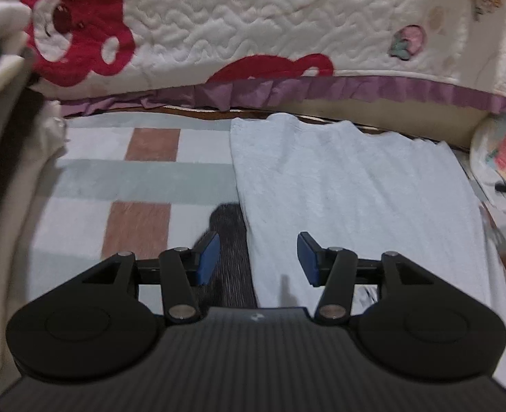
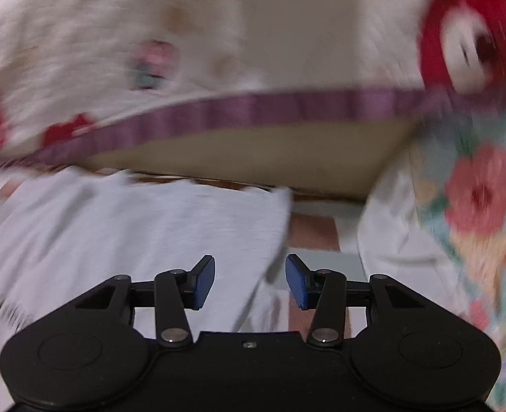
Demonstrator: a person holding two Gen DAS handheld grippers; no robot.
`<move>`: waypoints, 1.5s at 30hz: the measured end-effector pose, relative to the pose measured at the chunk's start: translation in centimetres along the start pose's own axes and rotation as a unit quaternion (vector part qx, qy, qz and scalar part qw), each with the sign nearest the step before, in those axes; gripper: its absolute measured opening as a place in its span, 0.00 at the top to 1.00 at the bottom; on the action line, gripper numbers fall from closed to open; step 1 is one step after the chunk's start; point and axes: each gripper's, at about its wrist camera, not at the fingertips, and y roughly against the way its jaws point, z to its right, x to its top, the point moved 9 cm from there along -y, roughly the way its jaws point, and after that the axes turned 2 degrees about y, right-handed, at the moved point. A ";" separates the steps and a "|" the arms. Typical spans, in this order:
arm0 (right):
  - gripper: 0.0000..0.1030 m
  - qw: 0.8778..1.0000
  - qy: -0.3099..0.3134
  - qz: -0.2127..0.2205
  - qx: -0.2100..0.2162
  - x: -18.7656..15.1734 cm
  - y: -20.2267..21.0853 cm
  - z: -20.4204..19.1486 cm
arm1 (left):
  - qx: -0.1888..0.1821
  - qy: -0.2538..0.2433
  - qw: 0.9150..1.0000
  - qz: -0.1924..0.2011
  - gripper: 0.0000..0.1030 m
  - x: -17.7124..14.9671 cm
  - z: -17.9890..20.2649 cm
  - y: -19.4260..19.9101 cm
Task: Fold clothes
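Pale blue terry cloth, the garment (image 1: pixel 349 199) to be folded, lay flat on a checked blanket (image 1: pixel 115 178) with its long left edge running straight toward my left gripper (image 1: pixel 258 259). I read it as already folded into a long strip, though whether it was a towel or a piece of clothing I could not tell. Behind it rose a cream quilt (image 1: pixel 253 17) printed with red bears and trimmed with a purple ruffle (image 1: pixel 321 87); a floral cushion (image 1: pixel 503 151) sat at the far right.

My left gripper hung above the near left edge of the cloth, jaws apart, nothing between the blue pads (image 1: pixel 208 257). One pad stood over the blanket and a dark patch (image 1: pixel 230 257), whose nature I could not make out, and the other over the cloth. That straddle suited a pinch on the edge.

In the right wrist view, which was smeared with blur, my right gripper (image 2: pixel 249 281) likewise had its jaws apart and empty, poised over the opposite long edge of the garment (image 2: pixel 133 226), where the cloth gave way to blanket. The floral fabric (image 2: pixel 476 206) lay just beyond.

I judged that both grippers were placed at matching near corners so the strip could be lifted evenly and carried toward the quilt. Neither pad yet pressed on the cloth.
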 end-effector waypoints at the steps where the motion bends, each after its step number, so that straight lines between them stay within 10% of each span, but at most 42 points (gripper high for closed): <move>1: 0.80 0.999 -0.028 -0.014 0.004 -0.6 -1.1 0.4 | 0.001 0.017 1.000 0.001 0.52 0.6 -0.4 -1.5; 2: 0.94 0.998 -0.051 -0.030 0.013 -1.3 -2.0 0.6 | 0.002 0.027 1.000 -0.002 0.52 1.0 -0.7 -2.7; 17: 0.84 0.988 -0.133 -0.067 0.034 0.7 -8.3 5.8 | 0.001 -0.016 1.000 0.005 0.47 5.3 1.5 -15.0; 20: 0.80 0.988 -0.129 -0.076 0.035 0.8 -8.8 5.9 | 0.011 -0.032 0.999 0.016 0.50 5.4 2.0 -15.3; 23: 0.70 0.987 -0.139 -0.074 0.034 0.8 -9.3 6.0 | 0.023 -0.057 0.998 0.026 0.98 5.6 2.3 -15.3; 33: 0.70 0.982 -0.180 -0.050 0.035 1.0 -10.9 5.6 | -0.006 -0.021 0.996 0.092 0.98 9.4 1.0 -8.4; 45: 0.62 0.977 -0.204 -0.040 0.049 1.4 -13.4 3.0 | 0.011 0.091 0.996 0.019 0.97 3.5 -6.6 -9.7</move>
